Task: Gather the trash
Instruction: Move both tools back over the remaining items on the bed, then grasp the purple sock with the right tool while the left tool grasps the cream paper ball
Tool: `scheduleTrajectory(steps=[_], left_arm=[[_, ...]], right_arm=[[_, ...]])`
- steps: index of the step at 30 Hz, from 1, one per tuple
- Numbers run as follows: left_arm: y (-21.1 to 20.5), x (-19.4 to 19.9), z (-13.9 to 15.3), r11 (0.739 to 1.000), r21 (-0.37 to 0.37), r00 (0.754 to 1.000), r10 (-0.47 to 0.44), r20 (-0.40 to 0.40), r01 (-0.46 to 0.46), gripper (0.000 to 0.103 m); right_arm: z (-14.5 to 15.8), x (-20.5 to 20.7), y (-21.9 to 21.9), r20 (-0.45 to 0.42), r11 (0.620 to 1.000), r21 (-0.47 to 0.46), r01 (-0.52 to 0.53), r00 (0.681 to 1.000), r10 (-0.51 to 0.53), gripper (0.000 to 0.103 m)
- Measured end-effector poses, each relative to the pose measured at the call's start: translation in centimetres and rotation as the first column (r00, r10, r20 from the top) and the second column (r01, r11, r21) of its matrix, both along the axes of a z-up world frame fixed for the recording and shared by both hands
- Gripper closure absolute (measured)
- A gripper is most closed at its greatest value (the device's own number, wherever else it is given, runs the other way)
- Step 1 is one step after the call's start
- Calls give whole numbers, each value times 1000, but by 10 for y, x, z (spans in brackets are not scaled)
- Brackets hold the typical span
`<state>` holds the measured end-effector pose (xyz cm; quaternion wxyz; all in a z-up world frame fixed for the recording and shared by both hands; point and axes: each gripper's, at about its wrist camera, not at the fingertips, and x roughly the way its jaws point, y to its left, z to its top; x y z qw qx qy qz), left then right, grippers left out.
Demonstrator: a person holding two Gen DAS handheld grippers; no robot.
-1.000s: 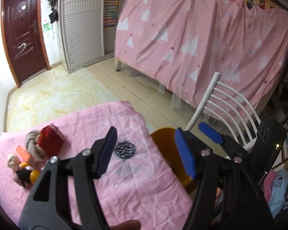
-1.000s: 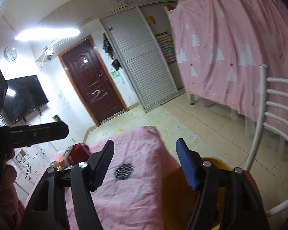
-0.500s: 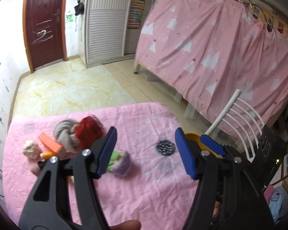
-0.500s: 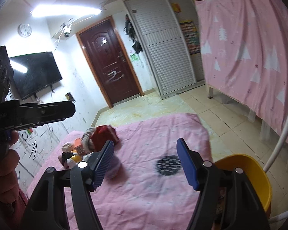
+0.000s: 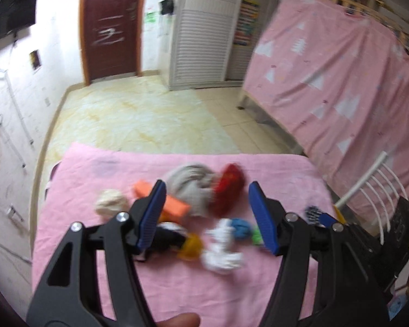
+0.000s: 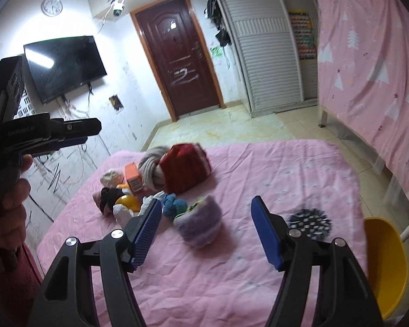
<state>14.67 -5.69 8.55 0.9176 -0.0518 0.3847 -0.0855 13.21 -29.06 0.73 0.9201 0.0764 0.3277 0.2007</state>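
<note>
A heap of odds and ends lies on the pink-clothed table [image 6: 272, 179]: a red pouch [image 6: 186, 167], a grey yarn knot [image 6: 150, 163], an orange box [image 6: 132, 179], white crumpled paper [image 5: 222, 256], a blue knitted piece [image 6: 170, 203] and a purple knitted cup [image 6: 199, 222]. A black spiky ball [image 6: 309, 222] lies apart, to the right. The yellow bin [image 6: 384, 259] stands off the table's right edge. My left gripper [image 5: 206, 190] hovers open over the heap, blurred. My right gripper [image 6: 206, 201] is open above the purple cup, touching nothing.
A white chair back [image 5: 379, 179] stands beside the bin. A pink curtain [image 6: 373, 62] hangs along the right side. A brown door [image 6: 177, 57], a wall television [image 6: 64, 65] and tiled floor [image 5: 139, 120] lie beyond the table. A hand [image 6: 11, 209] holds the left gripper's handle.
Both views have swung left across the table. The heap has come to the middle of both pictures. The yellow bin and the chair have slid to the right edge.
</note>
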Motion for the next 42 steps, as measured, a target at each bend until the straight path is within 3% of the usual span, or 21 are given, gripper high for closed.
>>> scheduleTrajectory(steps=[9, 16, 25, 30, 32, 34, 42], left_arm=[[69, 29, -38, 990, 10, 985, 138, -105, -138, 43], [88, 53, -73, 986, 23, 966, 169, -195, -168, 43], [97, 72, -97, 975, 72, 946, 221, -238, -210, 43], [96, 78, -105, 973, 98, 938, 229, -259, -210, 45], [96, 79, -108, 973, 97, 936, 228, -269, -209, 58], [96, 78, -109, 972, 98, 936, 231, -267, -212, 59], [89, 59, -87, 969, 107, 954, 237, -183, -220, 59]], right_arm=[[-20, 18, 26, -65, 999, -38, -23, 998, 20, 41], [-32, 28, 34, -104, 998, -56, -22, 994, 16, 41], [-37, 34, 37, -121, 998, -58, -13, 993, 6, 42], [-38, 36, 39, -131, 998, -64, -22, 991, 14, 64], [-38, 38, 42, -133, 997, -70, -28, 991, 18, 71], [-38, 38, 41, -132, 997, -69, -25, 991, 16, 76], [-33, 30, 35, -96, 998, -58, 1, 995, -6, 79]])
